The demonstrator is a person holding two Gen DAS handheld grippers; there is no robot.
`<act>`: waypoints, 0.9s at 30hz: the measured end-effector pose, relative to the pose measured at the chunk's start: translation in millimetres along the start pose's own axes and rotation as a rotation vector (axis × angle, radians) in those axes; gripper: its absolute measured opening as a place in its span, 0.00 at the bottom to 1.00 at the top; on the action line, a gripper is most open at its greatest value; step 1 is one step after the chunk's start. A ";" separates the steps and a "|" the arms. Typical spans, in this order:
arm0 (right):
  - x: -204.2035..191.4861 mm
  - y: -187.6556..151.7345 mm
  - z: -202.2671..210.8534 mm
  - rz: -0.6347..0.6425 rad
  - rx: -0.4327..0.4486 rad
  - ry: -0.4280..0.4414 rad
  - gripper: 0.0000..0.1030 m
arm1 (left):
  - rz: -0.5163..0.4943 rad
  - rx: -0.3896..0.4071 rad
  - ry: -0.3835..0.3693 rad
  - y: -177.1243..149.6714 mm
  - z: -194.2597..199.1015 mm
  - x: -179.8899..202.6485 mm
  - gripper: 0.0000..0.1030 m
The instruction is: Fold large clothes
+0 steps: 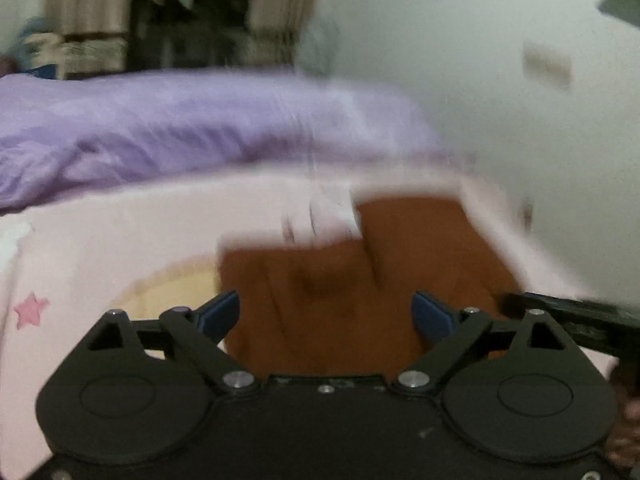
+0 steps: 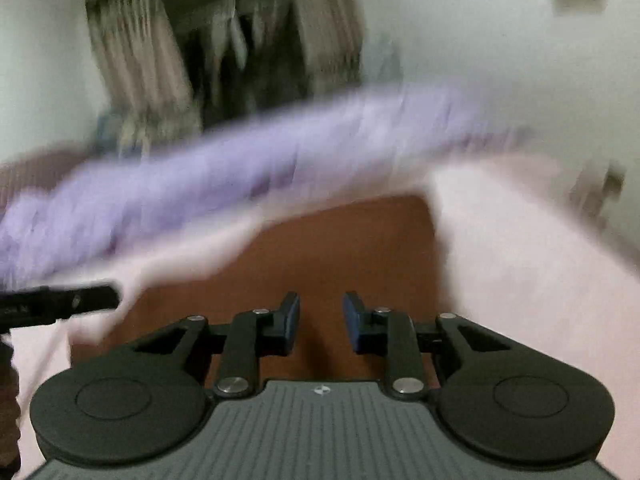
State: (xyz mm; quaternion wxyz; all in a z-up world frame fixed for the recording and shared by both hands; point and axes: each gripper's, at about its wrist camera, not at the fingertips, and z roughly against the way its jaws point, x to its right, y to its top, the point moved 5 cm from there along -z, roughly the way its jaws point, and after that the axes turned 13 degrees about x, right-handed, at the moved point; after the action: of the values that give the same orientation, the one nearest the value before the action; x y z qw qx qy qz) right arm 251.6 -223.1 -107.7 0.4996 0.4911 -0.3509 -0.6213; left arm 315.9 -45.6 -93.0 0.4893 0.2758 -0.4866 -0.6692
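Both views are motion-blurred. A brown garment (image 1: 360, 280) lies flat on a pale pink bed sheet (image 1: 100, 240); it also shows in the right wrist view (image 2: 340, 248). My left gripper (image 1: 325, 314) is wide open and empty, hovering over the garment's near part. My right gripper (image 2: 321, 320) is partly open and empty above the garment, with a visible gap between its blue pads (image 2: 354, 320). Its black body shows at the right edge of the left wrist view (image 1: 580, 312).
A crumpled purple blanket (image 1: 180, 128) lies across the bed behind the garment, also in the right wrist view (image 2: 240, 168). Beyond it are beige curtains (image 2: 132, 60), a dark closet with hanging clothes (image 2: 240, 48) and a white wall (image 1: 500, 60).
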 end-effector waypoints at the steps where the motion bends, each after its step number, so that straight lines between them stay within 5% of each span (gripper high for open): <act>1: 3.7 -16.6 -13.8 -0.022 -0.023 -0.020 0.29 | -0.070 -0.094 0.032 -20.1 -17.5 3.8 0.96; 3: 11.1 -25.7 -20.8 -0.016 -0.001 -0.055 0.28 | -0.070 -0.129 0.060 -43.0 -42.0 -2.1 1.00; 5: 4.0 -12.2 -7.1 0.001 -0.001 -0.074 0.29 | 0.030 -0.108 0.046 -34.5 -28.0 -15.1 1.00; 10: -15.4 4.9 37.4 0.034 0.035 -0.053 0.30 | -0.031 0.017 0.070 -6.6 24.6 -15.5 1.00; 14: -7.1 -30.6 16.9 -0.039 -0.054 -0.084 0.30 | -0.011 -0.152 0.088 -52.3 -5.9 -20.9 1.00; 16: -11.2 -36.4 18.0 -0.018 -0.009 -0.087 0.30 | 0.095 -0.132 0.101 -60.8 -3.0 -31.7 1.00; 17: -16.4 -31.6 26.8 -0.003 0.014 -0.096 0.34 | 0.124 -0.115 0.111 -56.8 4.5 -34.4 1.00; 21: -37.6 -13.3 65.7 0.080 0.079 -0.128 0.84 | 0.084 -0.094 0.140 -41.8 36.2 -32.6 1.00; 27: -42.7 -24.7 101.0 0.117 0.032 -0.249 0.89 | 0.003 -0.094 0.189 -59.3 94.6 -18.9 1.00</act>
State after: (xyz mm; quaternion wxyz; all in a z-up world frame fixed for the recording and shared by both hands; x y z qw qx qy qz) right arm 148.5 -181.2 -92.1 0.4798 0.3969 -0.4480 -0.6415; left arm 220.0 10.8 -114.3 0.5464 0.3138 -0.4066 -0.6616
